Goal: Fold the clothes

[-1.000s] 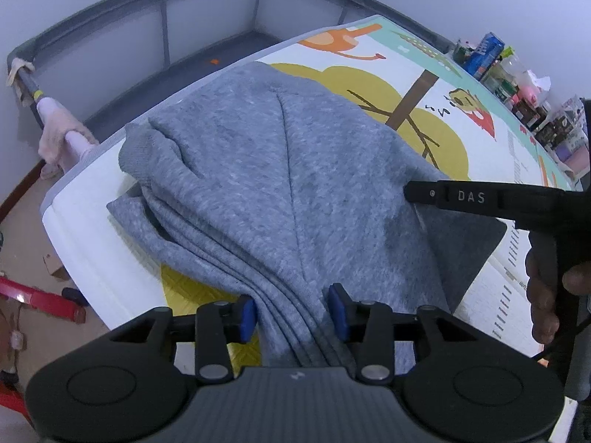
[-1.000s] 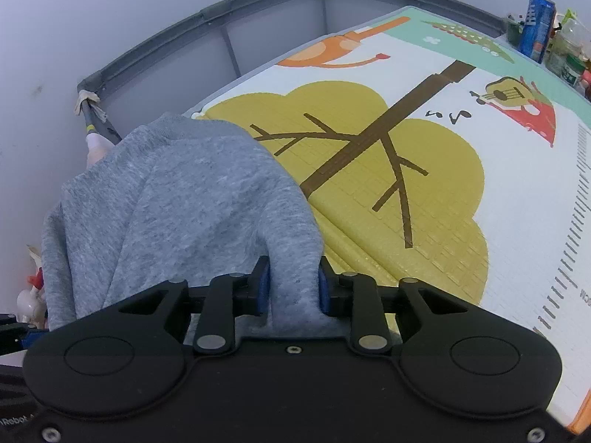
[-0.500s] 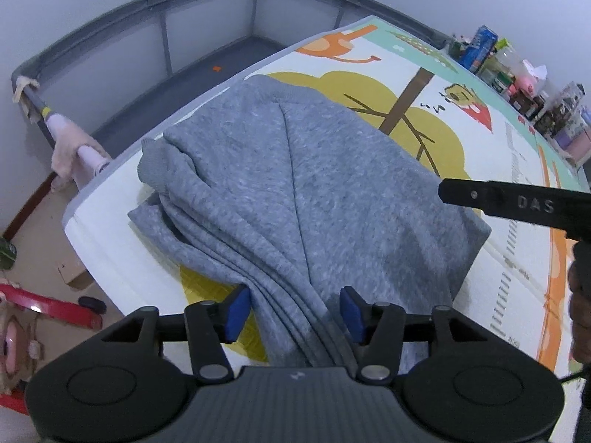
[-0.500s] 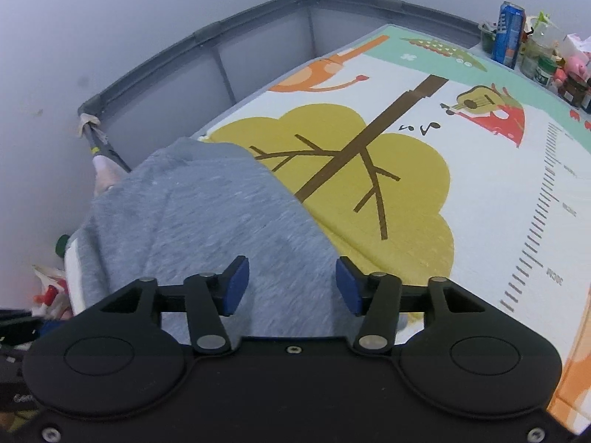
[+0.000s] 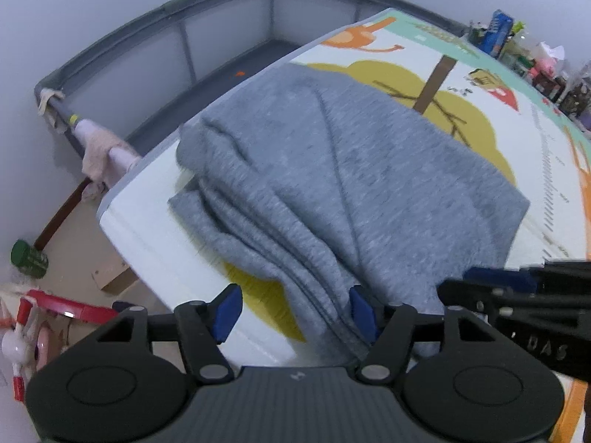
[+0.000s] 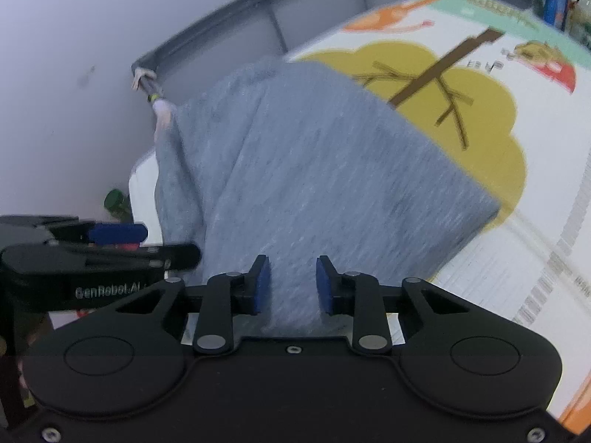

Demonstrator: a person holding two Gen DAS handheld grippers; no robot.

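Fabric everywhere: the grey garment (image 5: 351, 170) lay bunched on the printed play mat (image 5: 546, 155), near its corner. The left gripper (image 5: 295, 312) was opening, cloth only brushing its right pad (image 5: 360, 310). The right gripper (image 6: 291, 284) was closing around a fold, pads not yet pinching it.

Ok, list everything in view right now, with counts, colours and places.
garment: one, grey, folded in layers on the mat.
mat: one, white with a yellow tree print, under the garment.
playpen: one, grey, behind the mat.
clutter: several items, mixed colours, far right; too small to identify.
toys: red and white, floor at left.
left gripper: black, blue pads, jaws opening, cloth between them.
right gripper: black, blue pads, jaws closing over cloth.
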